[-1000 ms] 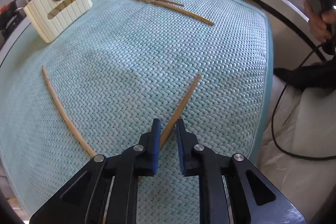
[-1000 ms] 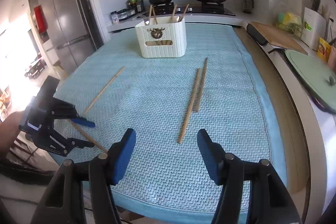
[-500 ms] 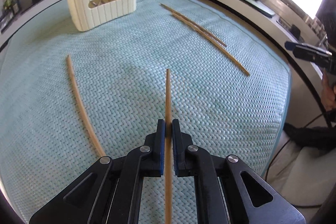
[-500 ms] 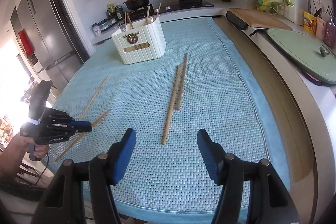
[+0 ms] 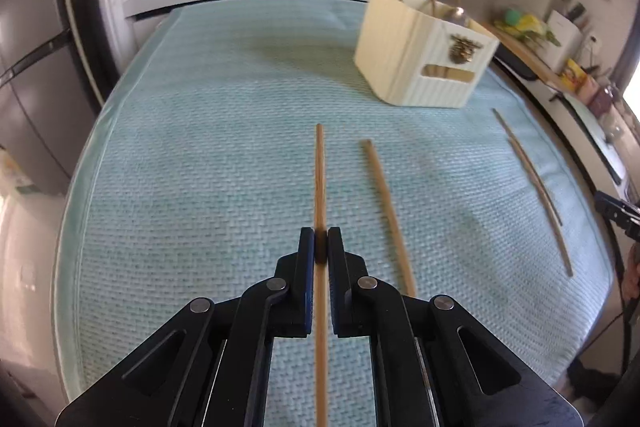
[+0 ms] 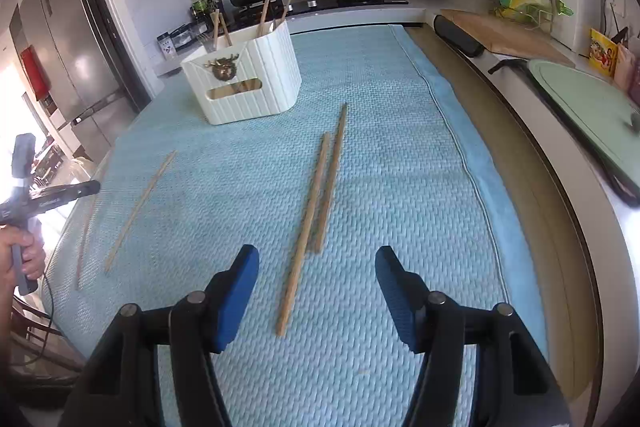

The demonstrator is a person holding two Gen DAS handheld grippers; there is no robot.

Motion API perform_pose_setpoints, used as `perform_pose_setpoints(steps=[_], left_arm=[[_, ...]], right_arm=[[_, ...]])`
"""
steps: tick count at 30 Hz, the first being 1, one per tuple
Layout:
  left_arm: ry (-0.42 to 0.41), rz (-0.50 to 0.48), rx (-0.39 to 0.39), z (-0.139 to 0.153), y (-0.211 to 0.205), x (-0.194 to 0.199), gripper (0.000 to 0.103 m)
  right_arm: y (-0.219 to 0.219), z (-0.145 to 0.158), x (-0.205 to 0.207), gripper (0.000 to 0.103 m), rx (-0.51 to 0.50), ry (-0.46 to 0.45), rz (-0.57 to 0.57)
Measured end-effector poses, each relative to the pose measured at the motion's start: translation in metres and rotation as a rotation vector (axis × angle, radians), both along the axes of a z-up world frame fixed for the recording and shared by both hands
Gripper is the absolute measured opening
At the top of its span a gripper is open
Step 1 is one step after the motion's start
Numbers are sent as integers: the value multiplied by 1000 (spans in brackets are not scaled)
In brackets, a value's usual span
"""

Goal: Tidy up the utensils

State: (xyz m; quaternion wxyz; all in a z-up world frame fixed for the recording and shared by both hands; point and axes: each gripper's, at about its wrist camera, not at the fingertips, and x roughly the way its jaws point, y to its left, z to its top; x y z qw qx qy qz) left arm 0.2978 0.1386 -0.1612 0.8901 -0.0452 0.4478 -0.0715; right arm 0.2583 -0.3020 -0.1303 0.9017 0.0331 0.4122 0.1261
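Item: left gripper (image 5: 320, 245), jaws closed narrow on one wooden chopstick (image 5: 319, 171), which runs straight ahead toward 12 o'clock between the blue pads, its rear end passing back under the gripper body.

Step in hand, as judged: carrying the chopstick to the cream utensil holder (image 5: 424, 55), which stands at about 1 o'clock on the teal mat (image 5: 200, 155). To do it well: keep the clamp firm so the stick does not pivot, tip the stick toward upright, and lower it into the holder's open top clear of the utensils already standing there.

Item: right gripper (image 6: 316, 287), jaws wide and holding nothing, above the mat with a chopstick pair (image 6: 316, 195) at 12 o'clock.

Chopstick: slender, straight, pale brown wood, plain; one loose chopstick (image 5: 386, 211) lies beside it at 1 o'clock.
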Motion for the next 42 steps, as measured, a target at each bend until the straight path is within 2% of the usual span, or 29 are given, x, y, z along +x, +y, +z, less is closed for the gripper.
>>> perform_pose_setpoints(steps=[2, 3, 7, 8, 12, 13, 14, 16, 18, 20, 21, 22, 24, 28, 31, 32, 35, 42], left_arm=[[19, 31, 0, -10, 7, 8, 4], [26, 40, 8, -15, 9, 13, 4], [59, 65, 24, -32, 13, 29, 5], [64, 67, 27, -35, 13, 32, 5], [72, 69, 29, -38, 14, 37, 8], [72, 63, 20, -37, 14, 37, 18], [69, 59, 19, -36, 14, 36, 33], [53, 54, 32, -33, 14, 33, 51], [46, 45, 40, -29, 13, 29, 55], [49, 41, 33, -26, 17, 27, 60], [50, 40, 25, -25, 19, 25, 62], [53, 39, 18, -25, 23, 25, 65], [68, 37, 23, -26, 26, 27, 67], [67, 36, 90, -32, 20, 39, 67], [72, 52, 112, -45, 16, 50, 66], [48, 67, 135, -47, 15, 51, 66], [26, 94, 133, -49, 17, 57, 65], [-32, 105, 152, -51, 15, 57, 65]], right_arm=[[4, -4, 32, 44, -15, 2, 13], [6, -6, 50, 41, -9, 10, 19], [11, -21, 120, 39, 20, 69, 8], [13, -25, 136, 35, 23, 92, 6], [22, -43, 185, 33, -10, 155, -14], [25, -46, 193, 32, -33, 159, -14], [29, -49, 199, 31, -52, 165, -9], [33, -55, 211, 24, -68, 187, -13], [35, -56, 219, 17, -84, 180, -16], [33, -56, 227, 6, -94, 197, -27], [31, -56, 229, 6, -80, 208, -27], [29, -56, 230, 6, -73, 219, -22], [28, -56, 231, 6, -93, 231, -7], [28, -57, 224, 7, -144, 236, 36], [38, -57, 203, 17, -163, 168, 80], [38, -59, 199, 18, -167, 144, 83], [35, -61, 191, 18, -150, 105, 80], [26, -60, 186, 19, -110, 73, 98]])
